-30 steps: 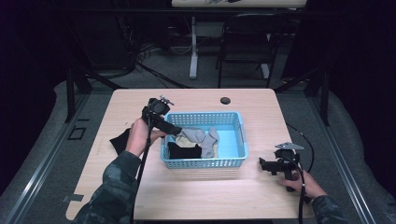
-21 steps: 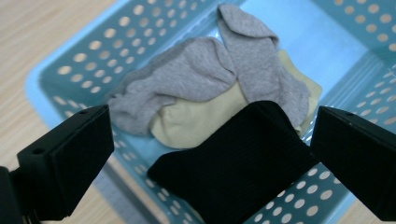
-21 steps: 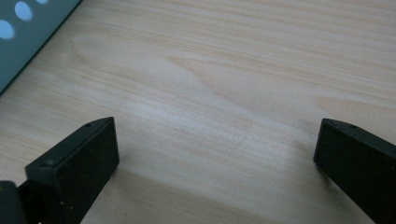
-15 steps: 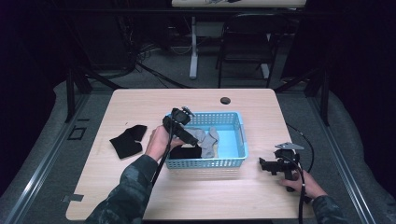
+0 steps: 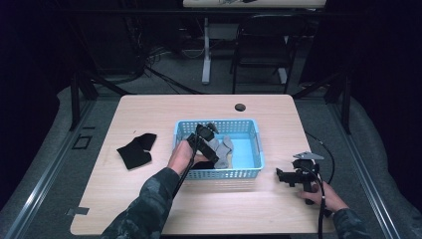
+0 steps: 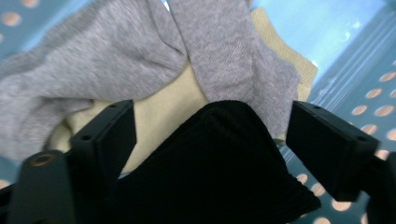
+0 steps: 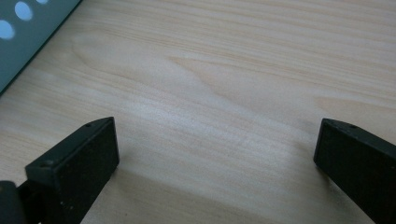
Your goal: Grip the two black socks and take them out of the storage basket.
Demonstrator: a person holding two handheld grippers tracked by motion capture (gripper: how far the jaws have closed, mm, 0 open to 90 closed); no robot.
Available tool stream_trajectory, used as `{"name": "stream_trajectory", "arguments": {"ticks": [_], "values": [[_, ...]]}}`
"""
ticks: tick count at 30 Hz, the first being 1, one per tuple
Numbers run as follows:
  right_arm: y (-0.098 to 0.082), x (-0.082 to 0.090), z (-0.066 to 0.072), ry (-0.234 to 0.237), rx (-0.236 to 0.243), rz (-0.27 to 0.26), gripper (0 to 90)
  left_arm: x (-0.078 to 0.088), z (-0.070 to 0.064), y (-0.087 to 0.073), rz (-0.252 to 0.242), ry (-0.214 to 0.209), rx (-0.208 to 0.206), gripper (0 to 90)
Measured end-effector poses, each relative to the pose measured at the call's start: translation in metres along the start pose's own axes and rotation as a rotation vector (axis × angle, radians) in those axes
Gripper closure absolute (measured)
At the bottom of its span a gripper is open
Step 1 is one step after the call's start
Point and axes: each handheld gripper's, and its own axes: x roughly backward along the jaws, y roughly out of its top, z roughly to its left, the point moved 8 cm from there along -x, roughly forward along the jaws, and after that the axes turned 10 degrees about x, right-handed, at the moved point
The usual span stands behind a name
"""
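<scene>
Black sock (image 6: 219, 163) between wide left claw (image 6: 210, 135) jaws, right claw (image 7: 215, 154) wide over table (image 7: 233, 70)

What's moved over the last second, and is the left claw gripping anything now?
The left claw swung from the basket's left end, above the black cloth on the table, rightwards into the basket. It now sits low over the socks, jaws open either side of a black sock, not closed on it. The grey socks stayed put, as did the right claw, open over the table.
</scene>
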Motion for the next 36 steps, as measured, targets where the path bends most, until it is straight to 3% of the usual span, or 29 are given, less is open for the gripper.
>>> {"name": "stream_trajectory", "arguments": {"ticks": [9,13,20,28,36], "values": [[0.000,0.000,0.000,0.000,0.000,0.001,0.0,-0.008,-0.005,-0.001,0.045,-0.008,-0.016,39.8],[0.000,0.000,0.000,0.000,0.000,0.001,0.0,-0.012,-0.007,-0.002,0.082,-0.019,-0.020,52.4],[0.000,0.000,0.000,0.001,0.001,0.001,0.0,-0.010,-0.005,-0.003,0.088,-0.024,-0.023,76.2],[0.000,0.000,0.000,0.000,0.001,0.000,0.0,0.002,-0.001,-0.005,0.050,-0.046,-0.021,80.5],[0.000,0.000,0.000,0.000,0.001,0.001,0.0,0.018,0.003,-0.004,-0.002,-0.041,-0.032,80.7]]}}
